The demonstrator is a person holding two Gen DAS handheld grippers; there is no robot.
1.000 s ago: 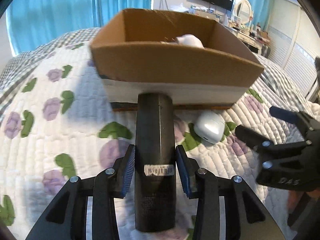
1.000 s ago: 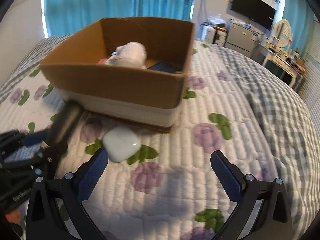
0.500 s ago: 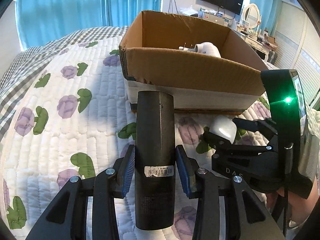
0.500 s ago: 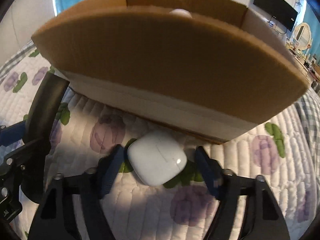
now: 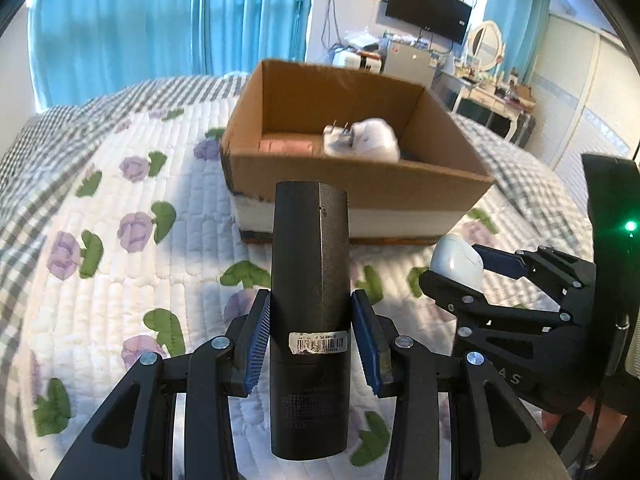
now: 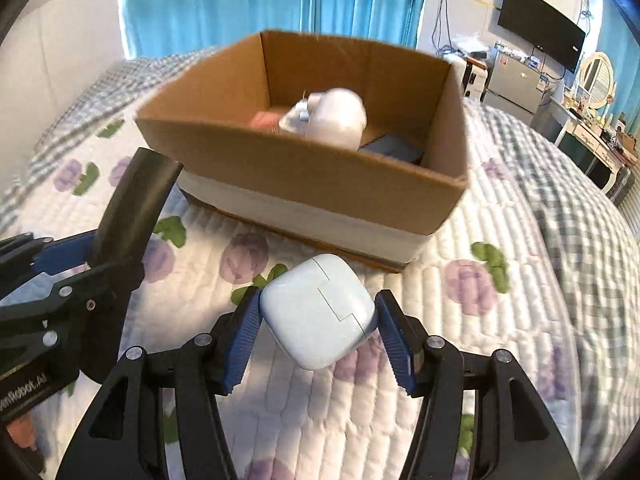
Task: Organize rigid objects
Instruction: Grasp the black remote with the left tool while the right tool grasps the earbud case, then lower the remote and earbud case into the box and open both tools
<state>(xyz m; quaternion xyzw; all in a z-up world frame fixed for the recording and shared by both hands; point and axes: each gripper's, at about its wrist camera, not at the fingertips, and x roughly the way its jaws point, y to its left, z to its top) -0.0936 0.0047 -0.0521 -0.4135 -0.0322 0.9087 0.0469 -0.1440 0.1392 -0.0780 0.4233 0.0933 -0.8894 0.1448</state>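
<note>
My left gripper (image 5: 310, 338) is shut on a dark cylindrical device (image 5: 309, 280) with a barcode sticker, held above the quilt and pointing at the cardboard box (image 5: 360, 184). My right gripper (image 6: 318, 330) is shut on a white earbud case (image 6: 320, 312), lifted off the quilt in front of the box (image 6: 320, 188). In the left wrist view the right gripper (image 5: 472, 268) and the case (image 5: 456, 258) are at the right. In the right wrist view the dark device (image 6: 136, 204) is at the left. The box holds a white charger (image 6: 332, 118) and a pink item (image 5: 284, 146).
The box sits on a bed with a white floral quilt (image 5: 120, 264). A dark flat item (image 6: 392, 148) lies in the box's right part. A dresser and fridge (image 5: 408, 60) stand behind the bed, with blue curtains beyond.
My right gripper closed on the white earbud case and lifted it off the quilt. Both grippers have risen and drawn back, so the box interior now shows.
</note>
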